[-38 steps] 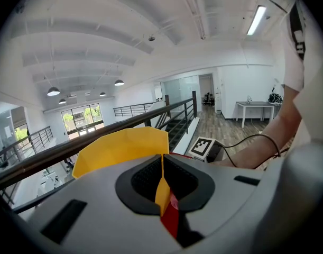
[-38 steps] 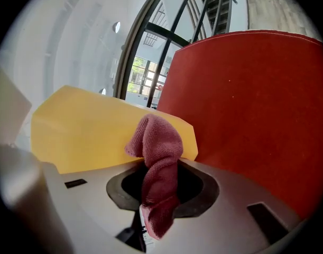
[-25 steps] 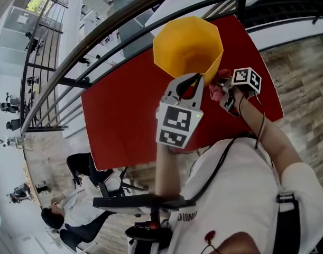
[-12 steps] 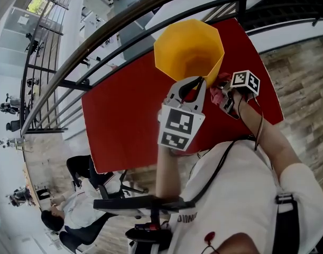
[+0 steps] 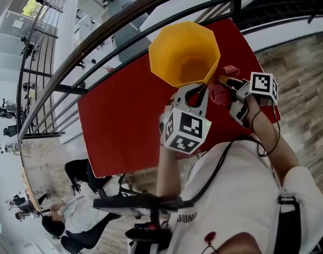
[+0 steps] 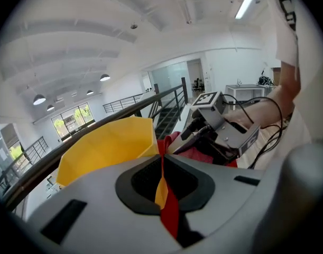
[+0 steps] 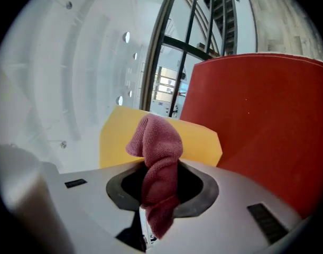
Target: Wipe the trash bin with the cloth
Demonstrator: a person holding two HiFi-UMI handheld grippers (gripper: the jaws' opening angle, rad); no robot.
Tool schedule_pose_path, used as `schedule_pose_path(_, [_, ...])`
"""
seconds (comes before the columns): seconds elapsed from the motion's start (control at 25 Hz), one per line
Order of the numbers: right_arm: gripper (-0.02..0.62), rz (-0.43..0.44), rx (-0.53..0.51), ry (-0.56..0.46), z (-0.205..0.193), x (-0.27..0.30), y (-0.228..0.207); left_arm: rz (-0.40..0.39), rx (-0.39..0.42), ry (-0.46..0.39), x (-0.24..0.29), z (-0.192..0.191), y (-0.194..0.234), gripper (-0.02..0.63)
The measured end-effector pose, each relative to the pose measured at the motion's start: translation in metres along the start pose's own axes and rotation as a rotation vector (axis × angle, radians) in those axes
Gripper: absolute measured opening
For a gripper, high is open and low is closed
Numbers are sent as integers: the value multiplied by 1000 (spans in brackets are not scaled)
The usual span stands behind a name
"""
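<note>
R gripper (image 5: pixel 225 82) up, pinching cloth (image 7: pixel 158 142) | L gripper (image 6: pixel 161 148) clamps bin (image 5: pixel 185 52) rim – L gripper view only

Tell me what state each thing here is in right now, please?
trash bin, upright on the red table, open-topped, rim pinched.
cloth, bunched, clamped, beside the trash bin's rim.
left hand-held gripper, shut on the trash bin's rim.
right hand-held gripper, shut on the cloth.
</note>
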State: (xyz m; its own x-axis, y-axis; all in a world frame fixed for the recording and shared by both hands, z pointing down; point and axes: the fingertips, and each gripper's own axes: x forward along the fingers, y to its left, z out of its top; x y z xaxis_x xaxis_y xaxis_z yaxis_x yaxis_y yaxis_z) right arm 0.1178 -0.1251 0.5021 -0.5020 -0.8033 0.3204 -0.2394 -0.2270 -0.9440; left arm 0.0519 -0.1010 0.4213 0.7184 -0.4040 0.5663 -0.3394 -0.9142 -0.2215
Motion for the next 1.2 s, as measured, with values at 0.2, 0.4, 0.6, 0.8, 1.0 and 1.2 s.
schedule_pose_path(0.2, [100,115,-30,4,-9,-18,53,62,6,-91,-43,24,25,17])
schedule_pose_path(0.4, [100,211,40,42,-27,-18,82,104,-29,-45,-56,6,61,17])
schedule_pose_path(0.6, [100,222,71,39,-36,-14,86,101,-71,-41,-51,-3,70,17])
schedule_pose_path(0.8, [100,218,62,7,-28,-11,83,86,-98,-73,-45,0,68,17])
schedule_pose_path(1.0, [100,209,48,-62,-7,-15,78,66,-92,-92,-33,10,59,17])
schedule_pose_path(1.2, [100,168,41,-68,-4,-9,65,58,-127,-94,-29,13,58,16])
